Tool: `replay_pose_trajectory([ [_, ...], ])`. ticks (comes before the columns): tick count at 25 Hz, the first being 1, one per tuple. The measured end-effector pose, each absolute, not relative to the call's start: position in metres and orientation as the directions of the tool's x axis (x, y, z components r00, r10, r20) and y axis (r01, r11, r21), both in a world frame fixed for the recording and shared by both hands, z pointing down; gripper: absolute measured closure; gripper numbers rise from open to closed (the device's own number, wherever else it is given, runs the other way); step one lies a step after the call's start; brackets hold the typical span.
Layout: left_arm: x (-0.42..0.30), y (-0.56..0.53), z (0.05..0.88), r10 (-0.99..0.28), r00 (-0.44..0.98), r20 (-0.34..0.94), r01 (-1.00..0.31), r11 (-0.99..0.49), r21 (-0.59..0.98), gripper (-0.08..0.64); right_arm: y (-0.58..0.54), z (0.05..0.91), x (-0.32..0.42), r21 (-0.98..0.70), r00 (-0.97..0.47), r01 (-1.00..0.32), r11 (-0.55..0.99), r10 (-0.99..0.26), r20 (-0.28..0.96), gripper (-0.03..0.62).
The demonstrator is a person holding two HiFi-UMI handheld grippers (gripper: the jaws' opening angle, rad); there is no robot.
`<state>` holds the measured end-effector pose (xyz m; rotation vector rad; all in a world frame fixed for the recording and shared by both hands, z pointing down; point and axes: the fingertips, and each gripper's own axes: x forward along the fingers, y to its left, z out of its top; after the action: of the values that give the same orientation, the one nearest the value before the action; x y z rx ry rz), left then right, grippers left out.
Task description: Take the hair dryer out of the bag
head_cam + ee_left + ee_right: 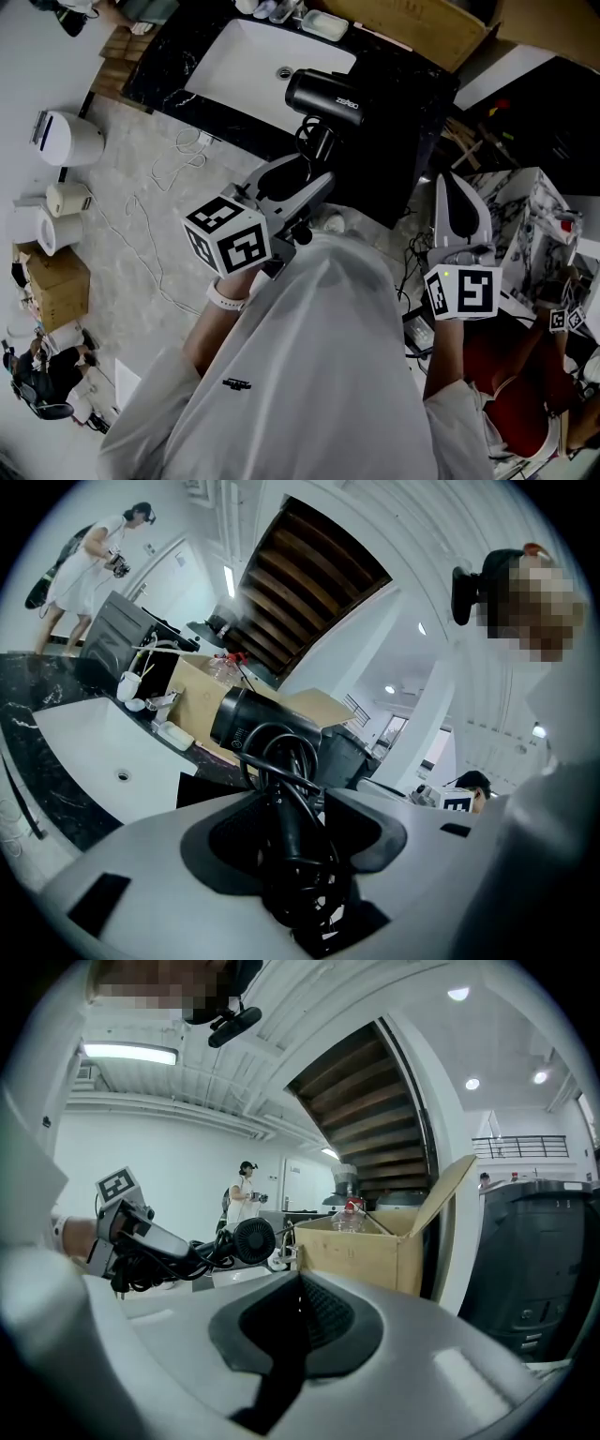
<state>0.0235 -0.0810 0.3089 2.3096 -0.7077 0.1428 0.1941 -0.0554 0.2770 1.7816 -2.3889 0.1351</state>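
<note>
A black hair dryer (pixel 323 97) hangs in the air over the white sink (pixel 234 66), its cord wound round the handle. My left gripper (pixel 314 173) is shut on that handle and the cord, with the barrel above the jaws. In the left gripper view the hair dryer (pixel 272 733) stands upright between the jaws of the left gripper (pixel 295 808). My right gripper (pixel 457 187) is further right, shut with nothing in it. In the right gripper view its jaws (pixel 300 1283) meet, and the hair dryer (pixel 251 1239) shows at the left, barrel end towards me.
A black counter (pixel 394 84) surrounds the sink. An open cardboard box (pixel 412 28) stands behind it. A white marbled bag or box (pixel 534 211) sits at the right, next to a red seat (pixel 506 394). Cables (pixel 159 187) and white appliances (pixel 70 139) lie on the floor at left.
</note>
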Motion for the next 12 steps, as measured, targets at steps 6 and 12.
replay_pose_trajectory([
  [6, 0.0211, -0.0783, 0.3132, -0.445, 0.844, 0.3, -0.529, -0.593, 0.608, 0.356, -0.0568, 0.2811, 0.1892, -0.005, -0.288, -0.956, 0.292, -0.94, 0.184, 0.58],
  [12, 0.0204, -0.0789, 0.3157, -0.439, 0.846, 0.304, -0.526, -0.592, 0.611, 0.356, -0.059, 0.2846, 0.19, -0.014, -0.282, -0.958, 0.285, -0.94, 0.191, 0.58],
])
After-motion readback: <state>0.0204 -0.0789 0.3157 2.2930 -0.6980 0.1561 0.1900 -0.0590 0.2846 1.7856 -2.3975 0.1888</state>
